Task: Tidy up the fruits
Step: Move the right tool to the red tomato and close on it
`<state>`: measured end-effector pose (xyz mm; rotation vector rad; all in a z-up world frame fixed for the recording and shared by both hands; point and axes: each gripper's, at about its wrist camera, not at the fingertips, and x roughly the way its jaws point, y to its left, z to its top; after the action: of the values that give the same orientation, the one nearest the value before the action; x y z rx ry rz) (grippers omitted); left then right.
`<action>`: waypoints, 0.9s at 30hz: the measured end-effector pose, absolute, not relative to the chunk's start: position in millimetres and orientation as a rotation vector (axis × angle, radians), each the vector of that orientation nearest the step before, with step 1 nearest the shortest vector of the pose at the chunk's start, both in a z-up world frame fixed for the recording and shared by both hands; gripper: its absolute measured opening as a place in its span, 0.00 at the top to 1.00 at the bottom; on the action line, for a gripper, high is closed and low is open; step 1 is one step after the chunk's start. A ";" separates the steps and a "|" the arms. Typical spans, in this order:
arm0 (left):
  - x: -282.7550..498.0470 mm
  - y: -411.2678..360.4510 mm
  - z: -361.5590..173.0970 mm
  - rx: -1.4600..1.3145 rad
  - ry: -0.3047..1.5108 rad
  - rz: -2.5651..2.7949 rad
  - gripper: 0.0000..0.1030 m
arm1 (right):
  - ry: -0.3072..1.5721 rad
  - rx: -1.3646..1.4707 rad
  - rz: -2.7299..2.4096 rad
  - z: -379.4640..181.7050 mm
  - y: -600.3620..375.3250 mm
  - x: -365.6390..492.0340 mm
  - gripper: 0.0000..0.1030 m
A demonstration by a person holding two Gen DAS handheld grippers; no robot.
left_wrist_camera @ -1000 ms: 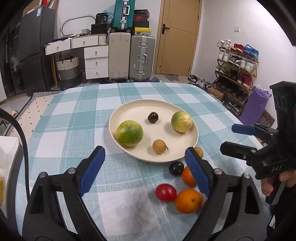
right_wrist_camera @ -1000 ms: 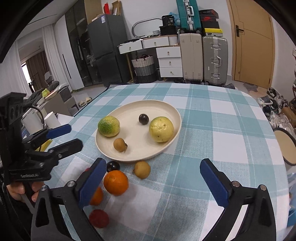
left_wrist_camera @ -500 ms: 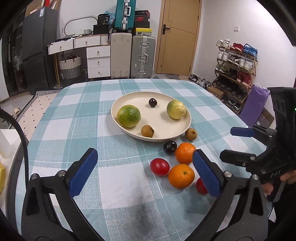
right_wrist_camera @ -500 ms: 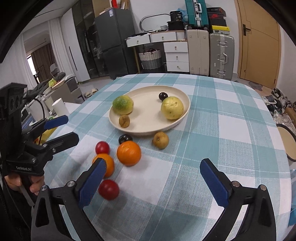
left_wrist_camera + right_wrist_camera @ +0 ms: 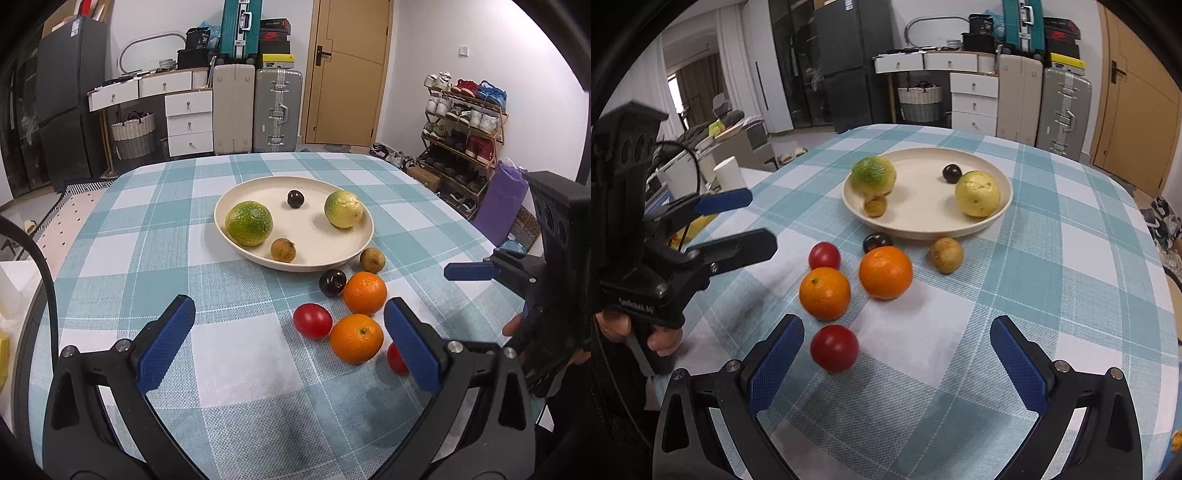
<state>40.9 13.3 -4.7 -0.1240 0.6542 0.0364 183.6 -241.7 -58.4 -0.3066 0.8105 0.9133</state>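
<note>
A cream plate (image 5: 354, 251) (image 5: 1004, 206) holds a green fruit (image 5: 249, 222), a yellow-green fruit (image 5: 343, 209), a dark plum (image 5: 296, 198) and a small brown fruit (image 5: 283, 250). On the cloth in front of it lie two oranges (image 5: 885, 272) (image 5: 824, 293), two red tomatoes (image 5: 834, 348) (image 5: 824, 255), a dark plum (image 5: 877, 242) and a brown fruit (image 5: 946, 254). My left gripper (image 5: 291, 343) is open and empty, above the cloth left of the loose fruit. My right gripper (image 5: 897, 362) is open and empty, with the near tomato just inside its left finger.
The table has a teal and white checked cloth (image 5: 236, 354). Suitcases (image 5: 255, 110), white drawers (image 5: 188, 122) and a door stand behind it. A shoe rack (image 5: 461, 122) is at the right. A white cup (image 5: 729, 177) and clutter sit off the table's left side.
Both grippers have drawn back from the plate, so the loose fruit in front of it has come into fuller view. Both stayed open. No fruit moved.
</note>
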 end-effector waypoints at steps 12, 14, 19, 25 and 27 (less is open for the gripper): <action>43.0 11.8 -11.8 -0.122 0.679 0.023 0.01 | 0.844 -0.369 0.950 -72.5 -230.1 171.7 0.00; 44.0 11.0 -13.0 -0.121 0.683 0.021 0.01 | 0.855 -0.379 0.958 -75.3 -227.9 170.1 0.01; 46.5 10.3 -16.6 -0.123 0.696 0.012 0.01 | 0.856 -0.403 0.976 -78.9 -223.2 164.6 0.04; 47.7 9.1 -19.8 -0.131 0.707 -0.001 0.01 | 0.867 -0.385 1.031 -79.0 -224.2 163.1 0.26; 47.8 8.2 -19.9 -0.129 0.709 -0.004 0.01 | 0.871 -0.376 1.047 -79.6 -225.0 163.9 0.34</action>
<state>47.8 8.2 -19.9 -0.1294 0.7086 -0.0042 163.9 -225.0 -79.6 -0.3764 0.8711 1.0469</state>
